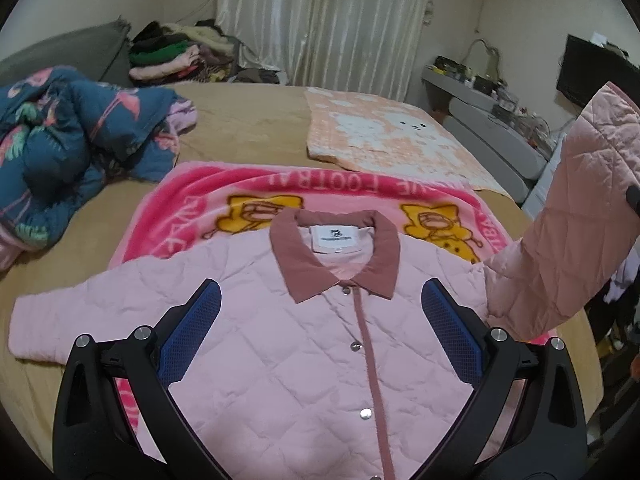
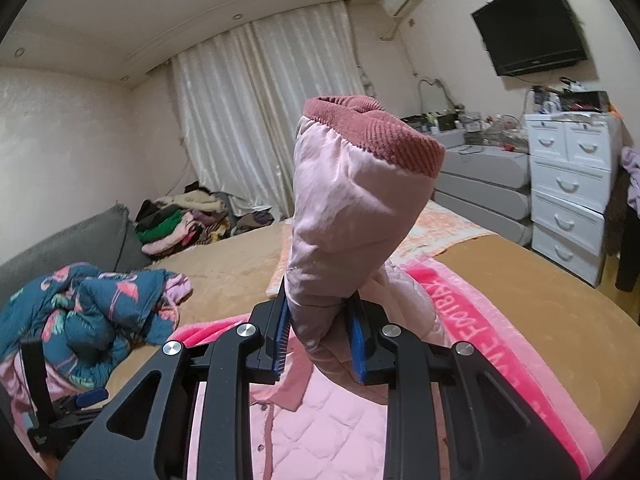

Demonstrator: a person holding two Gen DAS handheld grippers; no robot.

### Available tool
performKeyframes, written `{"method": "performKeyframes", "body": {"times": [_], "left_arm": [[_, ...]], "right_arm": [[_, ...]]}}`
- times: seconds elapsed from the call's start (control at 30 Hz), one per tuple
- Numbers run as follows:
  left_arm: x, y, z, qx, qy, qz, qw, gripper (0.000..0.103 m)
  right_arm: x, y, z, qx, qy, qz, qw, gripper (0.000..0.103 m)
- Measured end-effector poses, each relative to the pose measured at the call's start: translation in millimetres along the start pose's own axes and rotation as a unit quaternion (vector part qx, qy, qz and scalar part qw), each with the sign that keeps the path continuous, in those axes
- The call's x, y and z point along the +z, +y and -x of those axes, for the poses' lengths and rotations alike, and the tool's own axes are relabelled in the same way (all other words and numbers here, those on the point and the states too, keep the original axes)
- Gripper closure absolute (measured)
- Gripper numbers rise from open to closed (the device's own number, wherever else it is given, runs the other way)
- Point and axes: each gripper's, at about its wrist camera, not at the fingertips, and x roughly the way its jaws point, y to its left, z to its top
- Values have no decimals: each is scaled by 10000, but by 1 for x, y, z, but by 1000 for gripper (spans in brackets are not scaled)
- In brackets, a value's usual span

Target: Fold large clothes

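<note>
A pink quilted jacket (image 1: 304, 344) with a dusty-rose collar (image 1: 336, 256) lies front up and snapped shut on a pink cartoon blanket (image 1: 248, 196) on the bed. My left gripper (image 1: 322, 320) is open and empty, hovering over the jacket's chest below the collar. My right gripper (image 2: 320, 332) is shut on the jacket's right sleeve (image 2: 352, 216), holding it raised with the rose ribbed cuff (image 2: 384, 132) standing above the fingers. The lifted sleeve also shows in the left wrist view (image 1: 576, 224) at the right. The jacket's left sleeve (image 1: 60, 320) lies flat and spread out.
A blue flamingo-print garment (image 1: 68, 152) is bunched at the left of the tan bed (image 1: 248, 128). An orange-and-white blanket (image 1: 392, 132) lies at the far right. A pile of clothes (image 1: 180, 56) sits by the curtain. White drawers (image 2: 568, 184) stand right of the bed.
</note>
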Motion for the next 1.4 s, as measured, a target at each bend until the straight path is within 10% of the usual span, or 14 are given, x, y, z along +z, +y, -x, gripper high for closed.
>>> {"method": "performKeyframes", "body": {"times": [1.4], "left_arm": [[-32,104,-28,-519,375,1258,9900,9]], "right_arm": [[-191,133,-115,916,1803,980,9744,77]]}}
